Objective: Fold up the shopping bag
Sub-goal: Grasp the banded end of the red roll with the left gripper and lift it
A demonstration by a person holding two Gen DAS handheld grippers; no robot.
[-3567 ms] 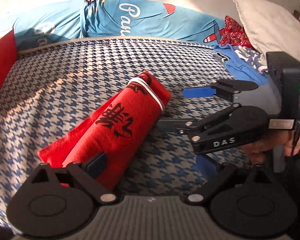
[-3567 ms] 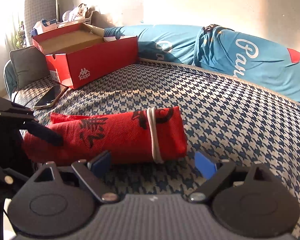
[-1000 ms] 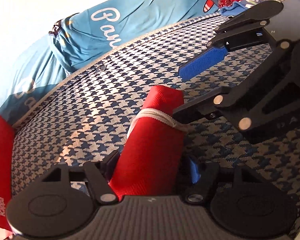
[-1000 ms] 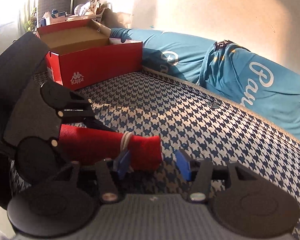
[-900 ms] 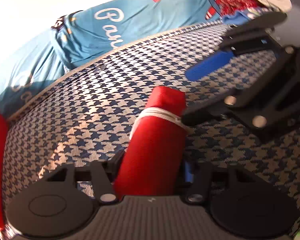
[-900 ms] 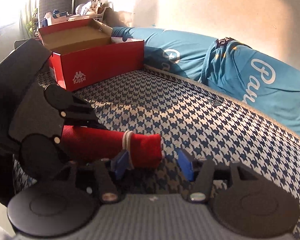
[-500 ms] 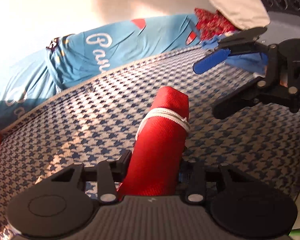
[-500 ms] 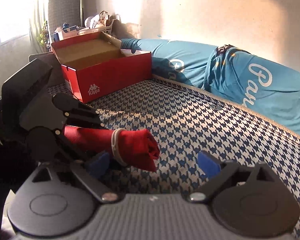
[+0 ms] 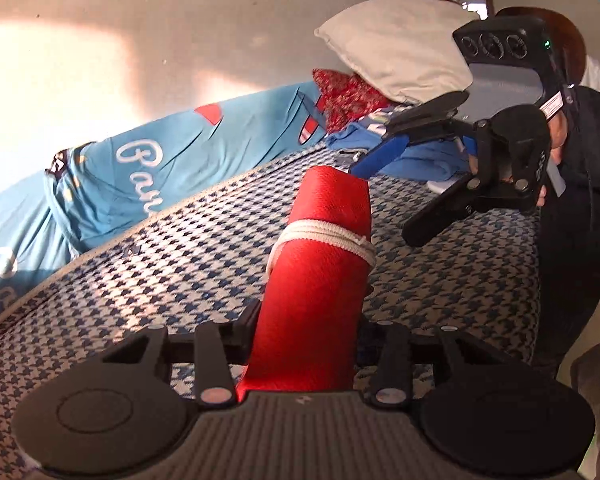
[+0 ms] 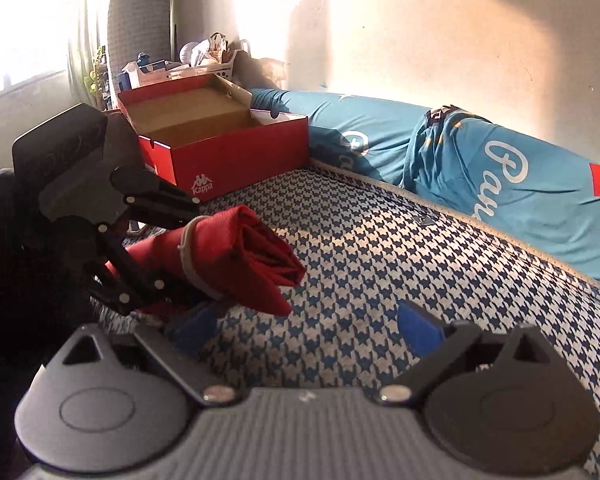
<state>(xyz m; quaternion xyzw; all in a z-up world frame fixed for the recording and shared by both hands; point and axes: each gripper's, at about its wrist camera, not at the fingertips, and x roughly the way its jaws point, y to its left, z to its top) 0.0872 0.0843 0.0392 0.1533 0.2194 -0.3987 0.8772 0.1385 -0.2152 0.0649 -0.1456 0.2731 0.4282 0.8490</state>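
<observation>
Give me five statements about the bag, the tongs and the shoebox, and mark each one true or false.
1. The left tongs are shut on the rolled red bag. True.
2. The right tongs grip the bag's far end. False: they are open and hold nothing; the bag sits apart from them.
3. A white cord is wound around the bag. True.
4. The red shoebox has its lid shut. False: it stands open, and its brown inside shows.
5. The bag lies spread flat on the checked bedcover. False: it is rolled into a bundle and its free end is lifted off the cover.
</observation>
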